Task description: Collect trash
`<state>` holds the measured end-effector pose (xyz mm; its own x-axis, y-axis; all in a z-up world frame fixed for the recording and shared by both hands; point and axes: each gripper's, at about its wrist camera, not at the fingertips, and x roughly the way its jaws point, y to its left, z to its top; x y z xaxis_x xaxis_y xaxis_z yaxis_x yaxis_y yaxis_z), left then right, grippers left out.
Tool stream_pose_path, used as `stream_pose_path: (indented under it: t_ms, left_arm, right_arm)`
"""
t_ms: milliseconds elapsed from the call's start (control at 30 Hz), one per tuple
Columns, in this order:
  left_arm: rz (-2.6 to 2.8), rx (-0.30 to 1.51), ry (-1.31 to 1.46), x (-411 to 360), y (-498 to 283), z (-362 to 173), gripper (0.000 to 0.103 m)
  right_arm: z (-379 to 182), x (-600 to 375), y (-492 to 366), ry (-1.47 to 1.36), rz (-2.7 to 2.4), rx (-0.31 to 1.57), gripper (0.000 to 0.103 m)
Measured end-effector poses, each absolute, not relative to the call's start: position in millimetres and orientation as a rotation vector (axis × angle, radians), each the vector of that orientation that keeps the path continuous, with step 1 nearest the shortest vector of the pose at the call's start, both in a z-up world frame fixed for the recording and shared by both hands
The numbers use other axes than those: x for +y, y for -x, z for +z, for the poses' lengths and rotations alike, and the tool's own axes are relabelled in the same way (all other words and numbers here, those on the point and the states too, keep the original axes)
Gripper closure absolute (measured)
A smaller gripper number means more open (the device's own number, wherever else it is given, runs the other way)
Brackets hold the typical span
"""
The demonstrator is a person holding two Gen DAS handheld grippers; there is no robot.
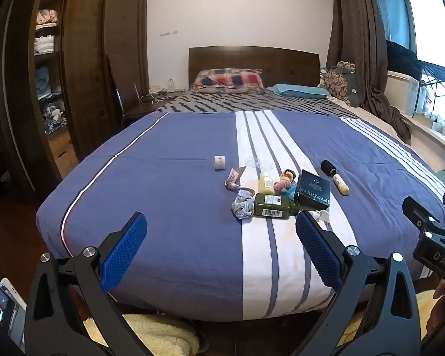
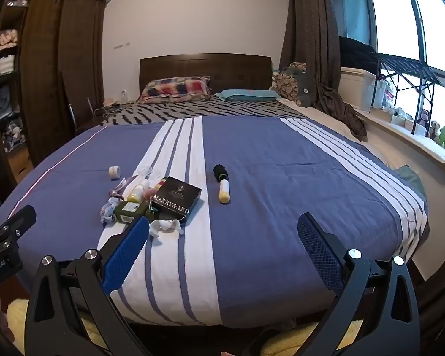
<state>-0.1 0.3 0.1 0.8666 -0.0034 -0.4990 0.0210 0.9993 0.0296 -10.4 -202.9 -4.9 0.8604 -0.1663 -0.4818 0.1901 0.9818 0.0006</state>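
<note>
Blue bedspread point(image 1: 169, 207) with white stripes, dark green bottle point(image 1: 271, 206), black box point(image 1: 313, 194), plaid pillow point(image 1: 228, 80)

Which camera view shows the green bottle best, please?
The left wrist view. There the green bottle lies fully visible, with its white barcode label facing the camera. In the right wrist view the bottle is smaller and partly hidden behind a blue finger of the right gripper.

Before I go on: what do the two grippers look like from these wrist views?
Both match: the left gripper and right gripper have black, angular linkage arms with silver round pivot bolts, and jaws faced with blue, fine-gridded pads. From the left view, white lettering "DAS" shows on the right gripper's black body.
</note>
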Motion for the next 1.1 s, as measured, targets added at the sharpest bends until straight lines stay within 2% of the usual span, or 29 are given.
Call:
stream_pose_path:
  t_ms: [1100]
  left_arm:
    - [0.002, 0.494, -0.029, 1.6, 6.7, 5.3, 0.008]
  right_arm:
    - [-0.5, -201.6, 15.1, -0.05, -0.176, 0.484, 0.003]
